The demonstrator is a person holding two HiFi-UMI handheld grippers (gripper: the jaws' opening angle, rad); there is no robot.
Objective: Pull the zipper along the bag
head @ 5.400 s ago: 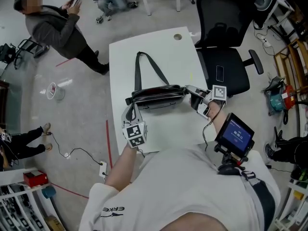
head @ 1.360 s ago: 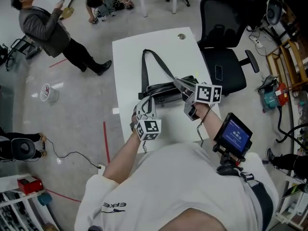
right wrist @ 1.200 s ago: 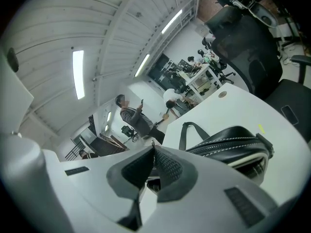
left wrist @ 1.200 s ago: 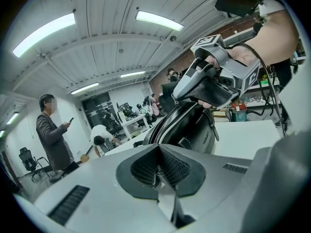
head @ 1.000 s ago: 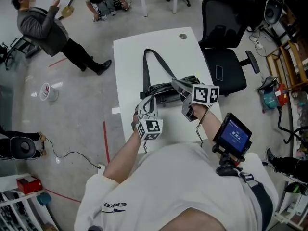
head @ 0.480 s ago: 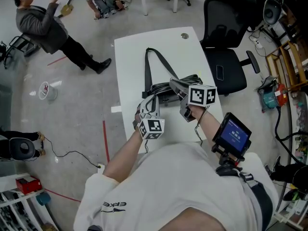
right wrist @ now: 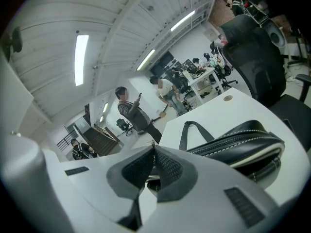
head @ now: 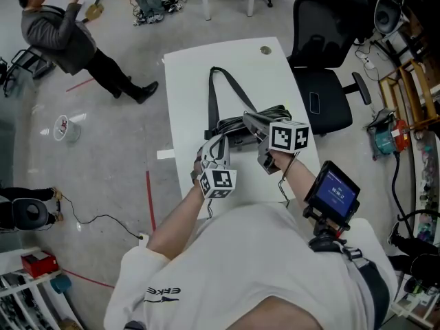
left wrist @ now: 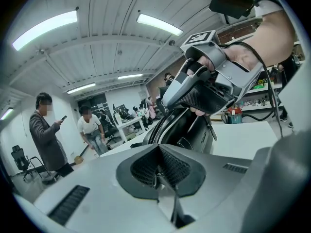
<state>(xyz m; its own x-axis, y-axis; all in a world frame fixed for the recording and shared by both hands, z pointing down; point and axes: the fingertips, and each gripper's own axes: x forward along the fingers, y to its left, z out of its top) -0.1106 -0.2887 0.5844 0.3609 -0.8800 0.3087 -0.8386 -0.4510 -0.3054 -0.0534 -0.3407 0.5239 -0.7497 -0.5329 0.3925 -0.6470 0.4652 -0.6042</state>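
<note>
Black leather, the bag [head: 237, 130] lies on the white table [head: 189, 81] in the head view. My left gripper [head: 214, 145] sits at its near end and my right gripper [head: 250, 121] reaches over its top. In the left gripper view my pads are pressed together on a thin bit of the bag [left wrist: 181, 130], whose mouth gapes just beyond, under my other gripper. In the right gripper view my pads are closed tight, pinching the small metal zipper pull [right wrist: 154, 142] at their tips. The bag's stitched side stretches away to the right, with its strap [right wrist: 187, 130] lying on the table.
</note>
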